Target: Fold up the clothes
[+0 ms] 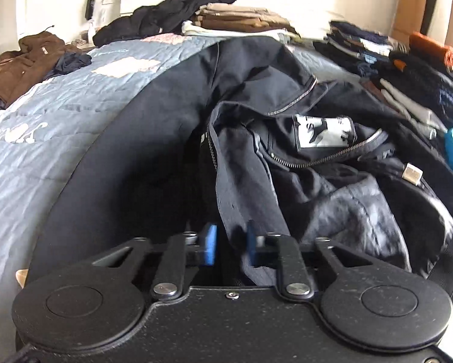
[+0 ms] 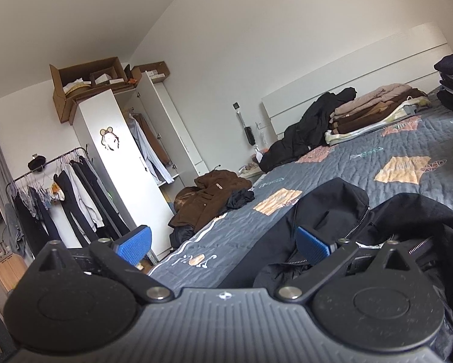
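Black zip jacket [image 1: 287, 157] sits crumpled on the quilted bed [image 1: 44, 127]. Left gripper [image 1: 231, 243] pinches a fold of it, right gripper [image 2: 223, 245] spread wide, holding nothing.

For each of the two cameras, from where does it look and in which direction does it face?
Left wrist: sits on the left tool, low over the bed, facing the headboard; its blue pads pinch a fold of the black zip jacket.
Right wrist: sits on the right tool, facing across the bed toward the white wardrobe and clothes rack; its pads stand wide apart, empty.
Shared: the jacket, the grey-blue quilt, the brown coat and the folded beige-brown stack.
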Demonstrator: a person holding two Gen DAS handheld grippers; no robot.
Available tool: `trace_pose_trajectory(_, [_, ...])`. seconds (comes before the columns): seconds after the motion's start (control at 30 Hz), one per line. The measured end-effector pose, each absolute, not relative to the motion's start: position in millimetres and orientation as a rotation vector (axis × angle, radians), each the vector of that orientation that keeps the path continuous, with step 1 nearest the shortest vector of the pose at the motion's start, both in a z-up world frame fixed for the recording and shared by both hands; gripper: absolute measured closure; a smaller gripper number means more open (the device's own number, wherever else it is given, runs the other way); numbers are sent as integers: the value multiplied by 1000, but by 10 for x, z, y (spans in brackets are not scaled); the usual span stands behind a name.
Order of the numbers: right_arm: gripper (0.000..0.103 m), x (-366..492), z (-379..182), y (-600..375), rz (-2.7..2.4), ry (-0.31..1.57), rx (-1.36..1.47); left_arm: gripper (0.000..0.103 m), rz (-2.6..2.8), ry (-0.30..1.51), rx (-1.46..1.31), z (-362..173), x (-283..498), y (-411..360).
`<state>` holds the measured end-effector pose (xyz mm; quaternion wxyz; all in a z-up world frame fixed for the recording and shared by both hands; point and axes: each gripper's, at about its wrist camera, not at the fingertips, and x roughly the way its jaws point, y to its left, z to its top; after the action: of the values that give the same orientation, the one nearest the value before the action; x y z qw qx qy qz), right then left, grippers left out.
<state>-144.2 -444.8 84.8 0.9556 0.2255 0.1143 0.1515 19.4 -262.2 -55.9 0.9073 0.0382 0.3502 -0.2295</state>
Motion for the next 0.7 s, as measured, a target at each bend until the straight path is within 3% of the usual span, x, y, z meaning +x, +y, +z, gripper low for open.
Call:
trace_pose_trajectory(0.3, [1, -1518, 815, -4527, 285, 415, 425, 98, -559, 673, 71, -393, 48, -2899])
trace_pose_trajectory(0.7, [1, -1762, 895, -4739, 262, 354, 458, 103, -759, 645, 80, -325, -315, -3535])
